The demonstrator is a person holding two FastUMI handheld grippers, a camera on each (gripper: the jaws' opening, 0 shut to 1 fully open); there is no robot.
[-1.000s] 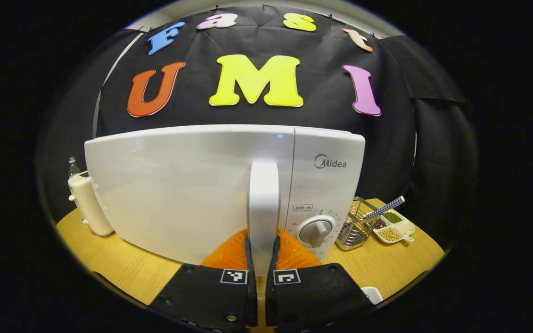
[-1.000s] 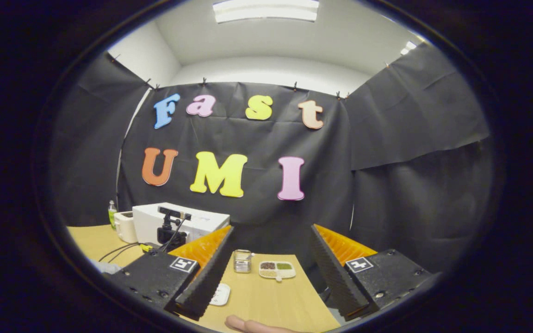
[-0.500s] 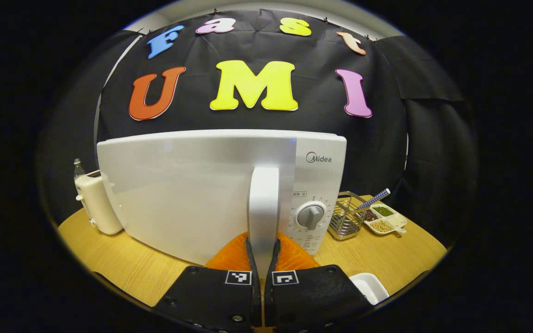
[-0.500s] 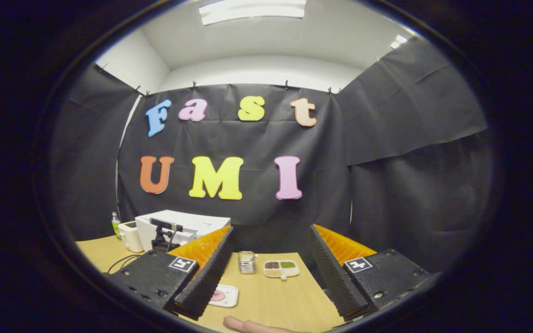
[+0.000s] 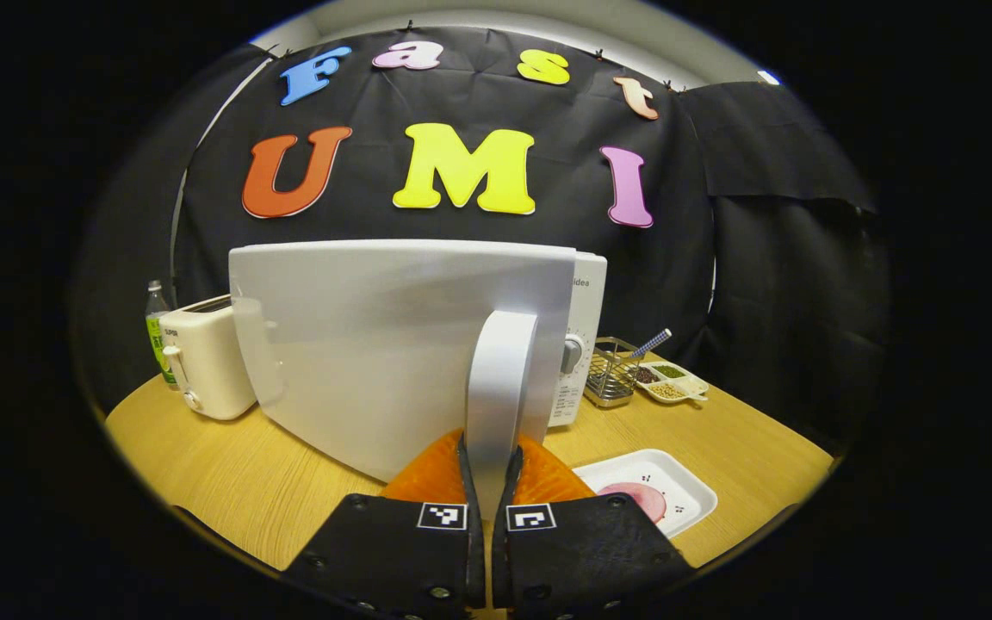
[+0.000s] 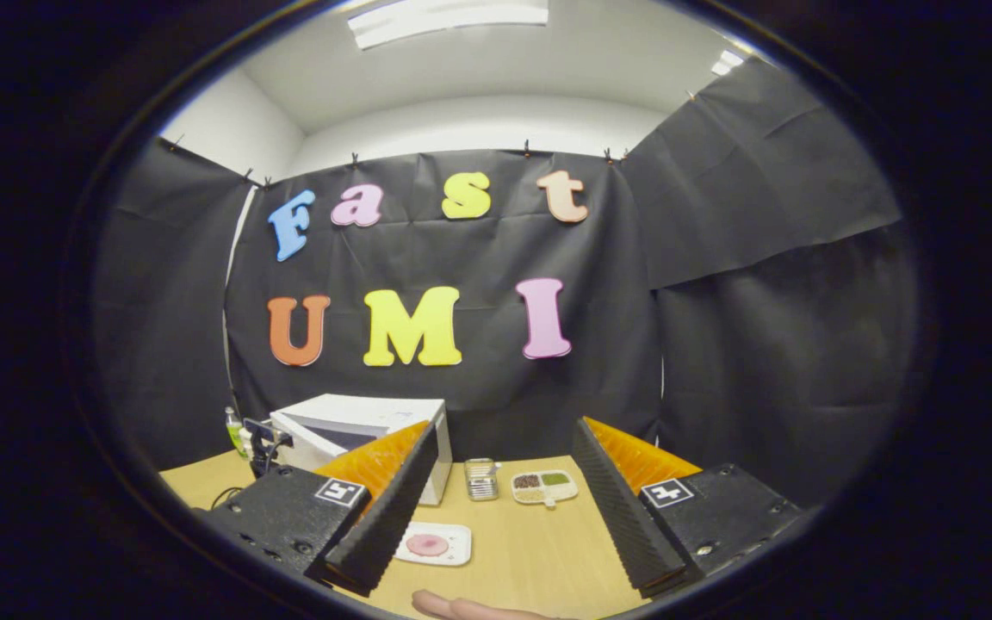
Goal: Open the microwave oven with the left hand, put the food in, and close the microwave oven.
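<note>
Your left claw is clenched on the door handle, both fingers pressing its sides, and the microwave door stands swung partway out right ahead of that claw, its body just behind and to the right. The door is a broad stiff panel on a hinge at its far left edge; it should swing lightly but only along its arc, so let the claw follow the curve rather than pull straight. The handle is smooth, hard plastic and could slip; hold it low on the bar as you do.

The worktop runs under both claws. Your right claw is released, fingers spread wide with nothing between them, hovering well back from the oven.

The plate lies just right of the left claw, and below and slightly left of the right one. It looks rigid and shallow, probably light; take it by the rim and keep it level. The food on it, a flat pink slice, looks soft and loose and could slide if tilted.
</note>
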